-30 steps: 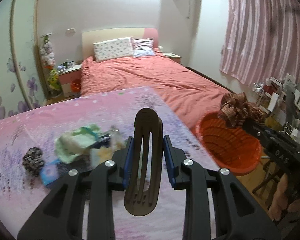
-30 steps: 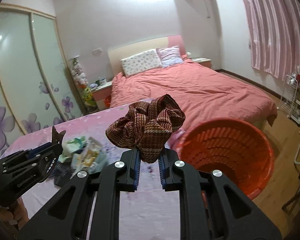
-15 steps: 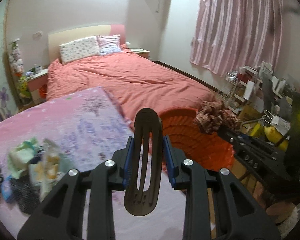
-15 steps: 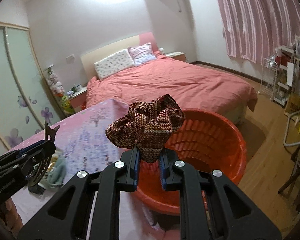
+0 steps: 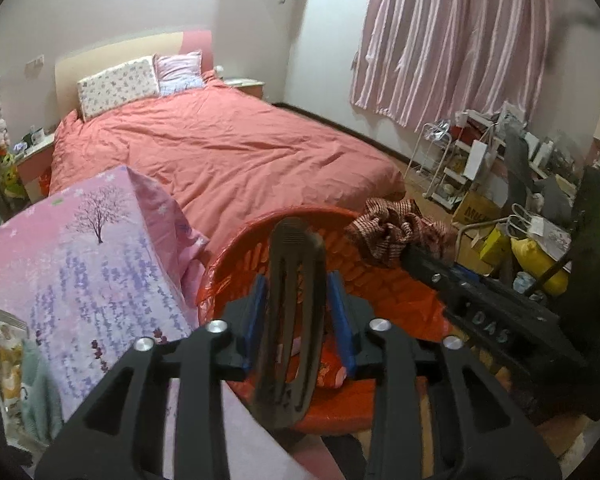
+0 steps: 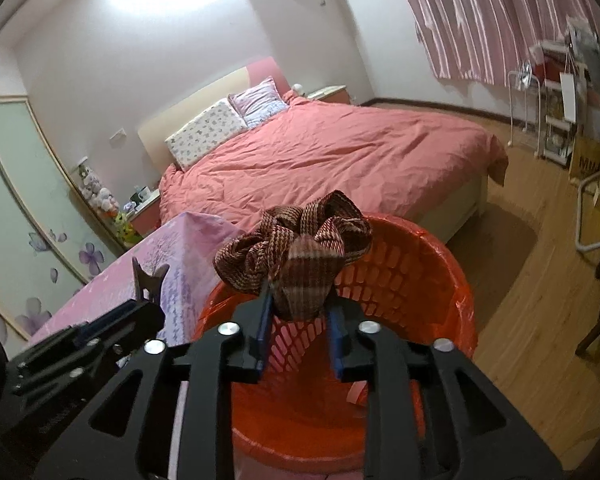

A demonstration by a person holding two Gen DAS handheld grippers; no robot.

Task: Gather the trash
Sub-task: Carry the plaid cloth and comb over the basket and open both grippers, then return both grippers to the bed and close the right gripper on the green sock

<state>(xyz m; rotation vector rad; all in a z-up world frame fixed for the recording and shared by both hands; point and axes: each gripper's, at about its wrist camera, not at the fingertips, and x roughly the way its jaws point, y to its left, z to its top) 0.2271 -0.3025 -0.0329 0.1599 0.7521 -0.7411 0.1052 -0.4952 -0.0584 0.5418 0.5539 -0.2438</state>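
A: Take the orange basket [image 5: 236,276] as your landmark. What lies to its left?

B: The pink lavender-print cover [image 5: 80,264], with its corner just beside the basket's left rim. At the far left edge of that cover you have a small heap of wrappers and packets [image 5: 16,360], well apart from the basket.

A: And your left gripper [image 5: 296,312]?

B: Your left gripper hangs over the basket's near-left rim, fingers pinching a dark slotted clip [image 5: 292,300] that stands upright between the blue pads [image 5: 256,312]. In the right wrist view the clip's forked tip [image 6: 150,280] points up just left of the basket.

A: Inside the basket?

B: The orange liner shows on the bottom, with a small pink scrap [image 5: 296,346] on it, partly hidden behind the clip.

A: Your right gripper [image 6: 300,316]?

B: It is above the basket's opening, toward the right side. Its fingers are pressed onto a bunched brown-red woven cloth [image 6: 296,252], which is held clear of the basket's bottom. The same cloth [image 5: 396,232] shows in the left wrist view over the basket's far-right rim.

A: Beyond the basket?

B: The bed with its salmon duvet [image 6: 340,160].
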